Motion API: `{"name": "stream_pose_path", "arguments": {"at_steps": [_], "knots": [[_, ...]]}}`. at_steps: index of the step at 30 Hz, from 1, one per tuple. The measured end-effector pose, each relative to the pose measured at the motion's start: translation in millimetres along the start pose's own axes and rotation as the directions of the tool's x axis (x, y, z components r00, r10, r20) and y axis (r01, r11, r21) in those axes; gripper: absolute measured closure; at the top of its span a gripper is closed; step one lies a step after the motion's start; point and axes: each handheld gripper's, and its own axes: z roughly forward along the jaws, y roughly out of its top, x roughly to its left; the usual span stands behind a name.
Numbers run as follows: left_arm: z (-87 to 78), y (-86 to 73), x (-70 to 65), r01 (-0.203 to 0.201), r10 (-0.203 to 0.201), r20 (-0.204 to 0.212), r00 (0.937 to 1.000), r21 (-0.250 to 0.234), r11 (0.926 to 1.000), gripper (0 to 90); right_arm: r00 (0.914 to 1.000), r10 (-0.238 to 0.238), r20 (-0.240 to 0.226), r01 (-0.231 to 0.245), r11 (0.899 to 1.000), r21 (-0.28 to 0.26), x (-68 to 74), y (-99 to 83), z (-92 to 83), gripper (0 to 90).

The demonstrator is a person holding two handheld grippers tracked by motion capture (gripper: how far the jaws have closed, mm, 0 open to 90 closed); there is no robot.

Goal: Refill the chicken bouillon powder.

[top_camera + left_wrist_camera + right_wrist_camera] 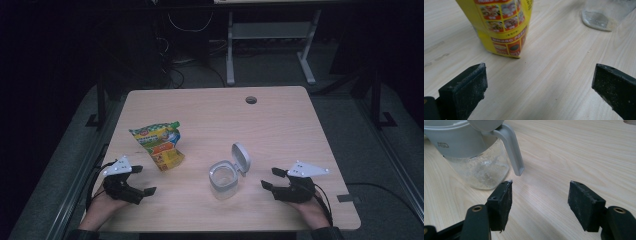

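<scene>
Materials and finishes

Table (280, 125): pale wood-grain top, smooth, matt.
Pouch (504, 27): glossy printed yellow film.
Jar (480, 168): clear body, dusty inside; matt grey plastic rim and lid.
Jaw pads: black, rough, dust-specked.

Left gripper (141, 180) low at near-left, jaws spread, right gripper (270, 178) opposite — seemingly just as wide
</scene>
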Motion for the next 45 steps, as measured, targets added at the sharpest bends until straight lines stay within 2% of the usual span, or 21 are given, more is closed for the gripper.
{"name": "stream_pose_path", "arguments": {"at_steps": [7, 19, 25, 26, 27, 32, 36, 37, 40, 43, 45], "knots": [[-6.9, 6.1, 2.5, 0.003, -0.003, -0.009, 1.0, -0.029, 0.9996, 0.0, 1.0, 0.003, -0.001, -0.003, 1.0, 0.002, -0.6, 0.4, 0.8, 35.2], [-20.8, 30.5, 10.4, -0.012, 0.011, -0.012, 0.9999, -0.102, 0.9947, 0.0, 0.9999, 0.012, 0.002, -0.012, 1.0, -0.005, -0.4, 0.3, 0.8, 35.1], [-26.2, 43.6, 21.9, -0.021, 0.021, -0.001, 0.9998, -0.154, 0.9879, 0.0, 1.0, 0.007, -0.006, -0.007, 1.0, -0.006, 0.8, 1.2, 2.4, 35.1], [-26.2, 45.2, 23.8, -0.019, 0.02, 0.0, 0.9998, -0.15, 0.9885, 0.0, 1.0, 0.004, -0.006, -0.004, 1.0, -0.006, 0.5, 0.9, 2.6, 35.1], [-26.3, 48.3, 26.4, -0.038, 0.037, -0.012, 0.9992, -0.139, 0.9895, 0.0, 1.0, 0.005, -0.007, -0.005, 1.0, -0.006, 0.3, 0.7, 2.7, 35.2], [-28.9, 62.1, 37.9, -0.063, 0.061, -0.018, 0.998, -0.158, 0.9855, 0.0, 0.9999, 0.008, -0.01, -0.008, 1.0, -0.003, -1.3, 0.2, 3.8, 35.2], [-31.4, 72.4, 45.8, -0.078, 0.08, 0.002, 0.9968, -0.196, 0.9775, 0.6, 0.9999, 0.004, -0.016, -0.004, 1.0, 0.001, -2.1, 0.7, 6.3, 35.2], [-31.5, 74.8, 47.4, -0.083, 0.087, 0.01, 0.9962, -0.205, 0.9752, 4.8, 0.9998, 0.0, -0.02, 0.0, 1.0, 0.004, -2.1, 0.3, 7.0, 35.3], [-28.6, 81.8, 50.7, -0.103, 0.11, 0.022, 0.9937, -0.211, 0.972, 6.7, 0.9997, -0.01, -0.022, 0.011, 1.0, 0.01, -1.0, 0.6, 6.8, 35.4], [-25.0, 86.7, 54.9, -0.101, 0.113, 0.039, 0.9928, -0.238, 0.9659, 12.4, 0.9997, -0.011, -0.021, 0.011, 1.0, 0.002, -0.2, 1.7, 6.3, 35.5], [-20.6, 89.4, 56.9, -0.11, 0.125, 0.051, 0.9908, -0.23, 0.967, 14.3, 0.9997, -0.011, -0.02, 0.011, 1.0, 0.002, 0.0, 1.7, 6.2, 35.6]]}}
